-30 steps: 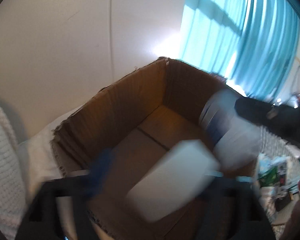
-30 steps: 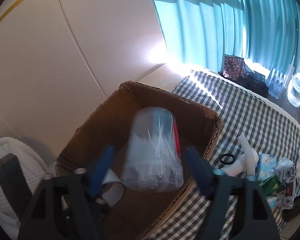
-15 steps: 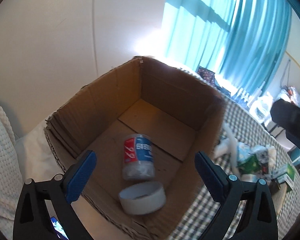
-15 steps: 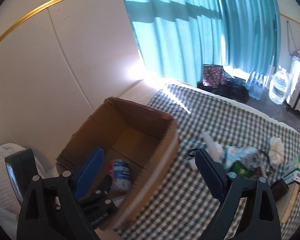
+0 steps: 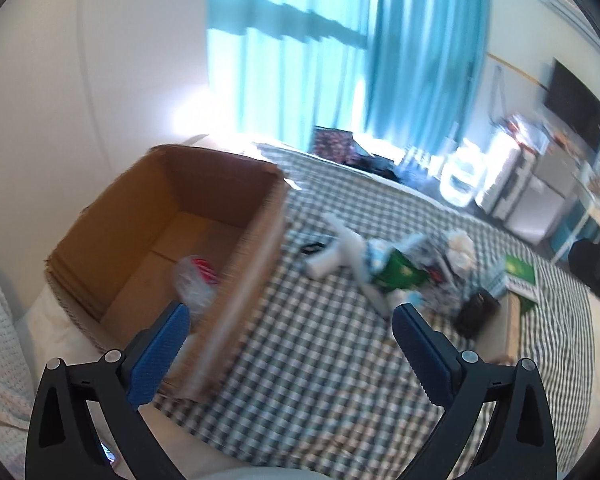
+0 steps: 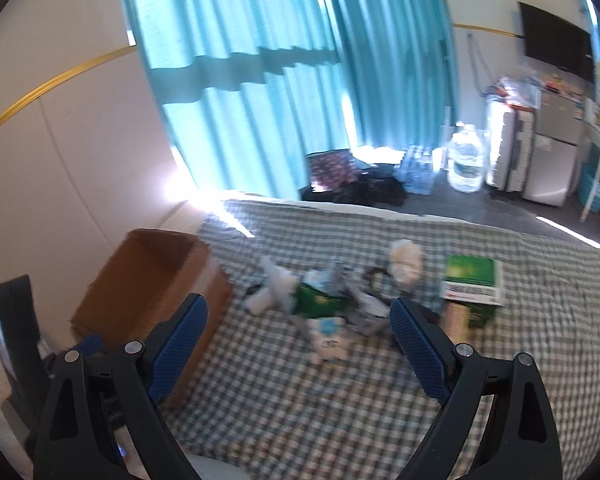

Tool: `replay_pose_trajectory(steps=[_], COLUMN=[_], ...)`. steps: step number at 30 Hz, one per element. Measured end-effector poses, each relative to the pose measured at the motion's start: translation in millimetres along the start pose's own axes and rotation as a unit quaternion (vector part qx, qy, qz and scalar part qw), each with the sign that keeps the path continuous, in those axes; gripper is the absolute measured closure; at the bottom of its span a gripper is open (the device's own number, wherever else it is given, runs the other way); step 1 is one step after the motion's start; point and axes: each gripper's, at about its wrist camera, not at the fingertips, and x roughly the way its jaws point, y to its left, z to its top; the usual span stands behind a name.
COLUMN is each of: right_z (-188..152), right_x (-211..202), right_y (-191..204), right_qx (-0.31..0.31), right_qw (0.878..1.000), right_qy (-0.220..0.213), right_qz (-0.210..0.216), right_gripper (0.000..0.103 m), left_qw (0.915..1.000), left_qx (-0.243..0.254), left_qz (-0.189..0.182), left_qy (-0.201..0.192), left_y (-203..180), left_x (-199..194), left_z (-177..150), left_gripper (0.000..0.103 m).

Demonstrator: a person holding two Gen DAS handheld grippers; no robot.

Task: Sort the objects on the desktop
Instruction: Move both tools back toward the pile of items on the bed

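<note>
Left gripper: seen low in the left wrist view, blue-padded jaws spread wide apart with nothing between them, over the near edge of the box and the checked cloth.
Right gripper: low in the right wrist view, jaws likewise wide apart and empty, over the cloth in front of the pile.
Cardboard box: left of centre in the left wrist view, open-topped, standing on the left end of the cloth; in the right wrist view it sits at lower left.
Clear container: lying inside the box against its right-hand wall, near the front — transparent, with a red patch of label; blurred, so no writing can be read.
Checked cloth: dark-and-white gingham filling the lower middle of both views.
Pile of small objects: centre of the right wrist view, on the cloth just right of the box and apart from it — a white tube-like piece, a green packet, pale wrappers; all smeared, so brands cannot be made out.
White crumpled ball: at the upper right edge of the pile.
Green box: right of the pile, green top with a white labelled side; the print is too soft to read.
Curtain: turquoise, across the upper middle.
Water jug: large, clear, on the floor at upper right.
Dark screen: on the wall, far upper right.
</note>
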Motion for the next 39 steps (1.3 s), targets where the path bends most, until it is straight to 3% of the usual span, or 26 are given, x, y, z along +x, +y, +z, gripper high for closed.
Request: replay_pose_trajectory(steps=[6,9,15,23,26,34,39], right_z=[-38.6,-60.5,-88.2,-99.0,-96.3,-91.5,-101.9], right_x=[-15.6,-18.5,-3.5,34.9,50.1,91.6,122.5], right_y=[-76.1,-102.4,-139.9,-148.1,-145.3,-146.1,-156.8], right_qx=[0.041,0.046,0.061,0.056,0.049,0.033,0.054], right_qw=[0.997,0.995,0.991,0.993,0.994,0.997,0.996], right_qy=[0.000,-0.004,0.003,0.022,0.019,0.013,0.054], right_qz=[-0.063,-0.092,-0.122,-0.100,-0.091,-0.070,-0.053], right_gripper=[0.010,0.010,0.010,0.010,0.010,0.010,0.010], left_qw=[0.9966,0.9952,0.9936,0.9977,0.9990,0.9993,0.9991], left_qx=[0.060,0.062,0.079,0.027,0.011,0.004,-0.008], left_qz=[-0.056,-0.075,-0.080,-0.060,-0.044,-0.037,-0.034], left_qy=[-0.006,0.009,-0.007,-0.018,-0.002,0.007,0.023], left_y=[-70.0,-96.5,-127.9,-116.2,-110.5,-105.5,-103.6], left_x=[10.9,27.8,50.5,88.4,107.3,134.3,156.3], left_z=[-26.6,-43.9,-70.7,-76.1,-73.2,-65.3,-61.4], left_gripper=[0.000,0.000,0.000,0.000,0.000,0.000,0.000])
